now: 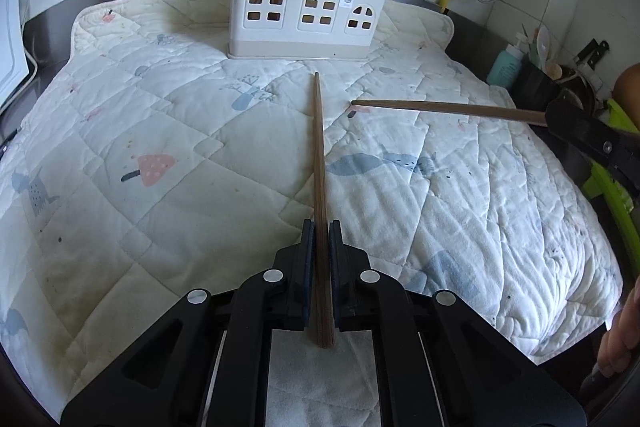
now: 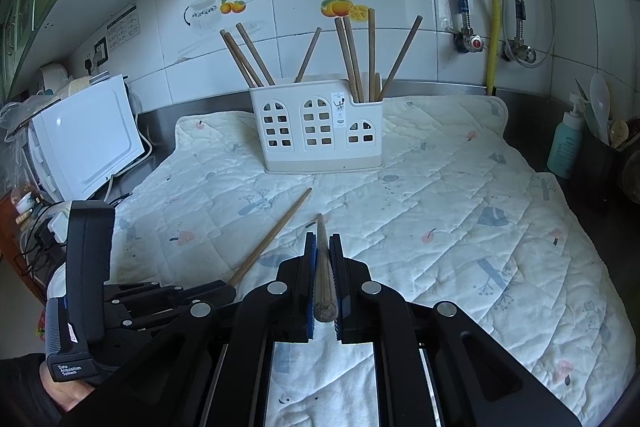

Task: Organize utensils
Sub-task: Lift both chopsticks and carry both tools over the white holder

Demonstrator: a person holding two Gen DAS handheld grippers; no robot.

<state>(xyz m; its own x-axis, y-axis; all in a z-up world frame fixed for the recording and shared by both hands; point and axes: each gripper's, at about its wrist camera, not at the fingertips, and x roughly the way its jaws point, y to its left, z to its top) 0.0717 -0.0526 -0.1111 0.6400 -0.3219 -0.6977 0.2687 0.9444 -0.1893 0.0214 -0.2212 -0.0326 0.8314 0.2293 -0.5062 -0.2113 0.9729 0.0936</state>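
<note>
My left gripper (image 1: 321, 227) is shut on a brown wooden chopstick (image 1: 319, 155) that points forward toward the white utensil holder (image 1: 304, 7). My right gripper (image 2: 323, 241) is shut on another chopstick (image 2: 323, 267), seen end-on, also pointing at the holder (image 2: 320, 131). In the left wrist view the right gripper (image 1: 548, 117) enters from the right with its chopstick (image 1: 448, 107) pointing left. In the right wrist view the left gripper (image 2: 232, 285) sits low left with its chopstick (image 2: 272, 235). Several chopsticks stand in the holder's compartments. Both grippers hover over the quilted mat (image 1: 160, 115).
A white appliance (image 2: 88, 143) stands at the left. A teal bottle (image 2: 565, 143) and a dark utensil pot (image 2: 600, 163) stand at the right. Pipes and valves run down the tiled wall (image 2: 472, 43) behind the holder.
</note>
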